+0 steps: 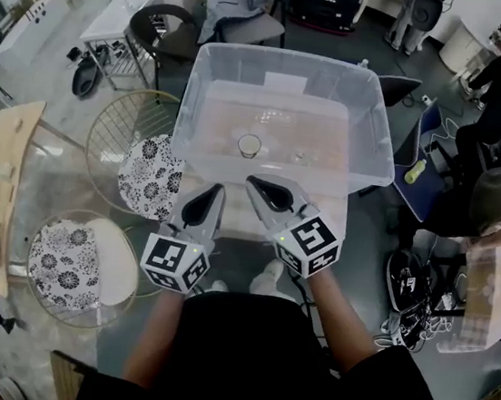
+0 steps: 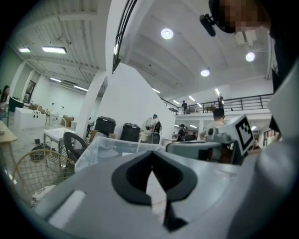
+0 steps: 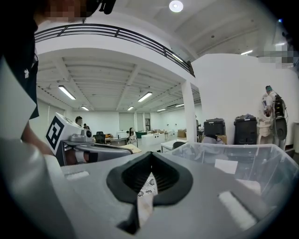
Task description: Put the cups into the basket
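One cup (image 1: 249, 146) sits in the basket (image 1: 288, 57); my left gripper (image 1: 215, 192) and right gripper (image 1: 254, 184) hover nearby, jaws closed and empty, no other cups visible.

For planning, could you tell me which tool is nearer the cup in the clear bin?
Right: the right tool points just short of the cup; the left tool is farther back, leftward.

Head view looks steeply down; gripper views face level, sharing the bin (image 1: 287, 58).
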`<state>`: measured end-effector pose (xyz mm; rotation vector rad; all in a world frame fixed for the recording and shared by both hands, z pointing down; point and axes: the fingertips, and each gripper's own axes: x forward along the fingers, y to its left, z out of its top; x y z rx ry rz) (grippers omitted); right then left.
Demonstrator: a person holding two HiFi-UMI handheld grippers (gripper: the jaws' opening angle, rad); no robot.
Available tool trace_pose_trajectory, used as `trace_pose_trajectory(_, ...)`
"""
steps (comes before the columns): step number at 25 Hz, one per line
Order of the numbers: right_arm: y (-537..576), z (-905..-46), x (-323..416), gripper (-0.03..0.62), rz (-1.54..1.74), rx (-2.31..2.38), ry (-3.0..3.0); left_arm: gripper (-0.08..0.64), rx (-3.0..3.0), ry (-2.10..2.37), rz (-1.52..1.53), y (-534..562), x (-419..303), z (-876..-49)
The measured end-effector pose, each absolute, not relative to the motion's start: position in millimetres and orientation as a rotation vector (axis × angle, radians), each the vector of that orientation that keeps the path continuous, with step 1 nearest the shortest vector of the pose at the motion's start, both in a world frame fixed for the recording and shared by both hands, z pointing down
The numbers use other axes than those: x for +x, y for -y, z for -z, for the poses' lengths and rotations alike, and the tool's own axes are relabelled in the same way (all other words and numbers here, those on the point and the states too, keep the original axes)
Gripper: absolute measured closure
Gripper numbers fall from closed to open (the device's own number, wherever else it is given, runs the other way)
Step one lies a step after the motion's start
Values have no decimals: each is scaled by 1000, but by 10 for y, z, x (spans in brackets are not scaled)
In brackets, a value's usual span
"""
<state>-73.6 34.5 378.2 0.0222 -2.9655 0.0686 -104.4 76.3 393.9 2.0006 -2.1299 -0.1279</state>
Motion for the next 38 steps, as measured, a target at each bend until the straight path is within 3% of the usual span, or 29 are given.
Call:
trace_pose_trajectory(16,-1074,-3742,-817,589,-129,169,2959,554,2079,2059,186,-1474,-1190,-3918)
trace_pose_trajectory(38,-1102,-3611,-203,591,-186,219,2998,554,2136,1984,176,-1412,-603,-3872)
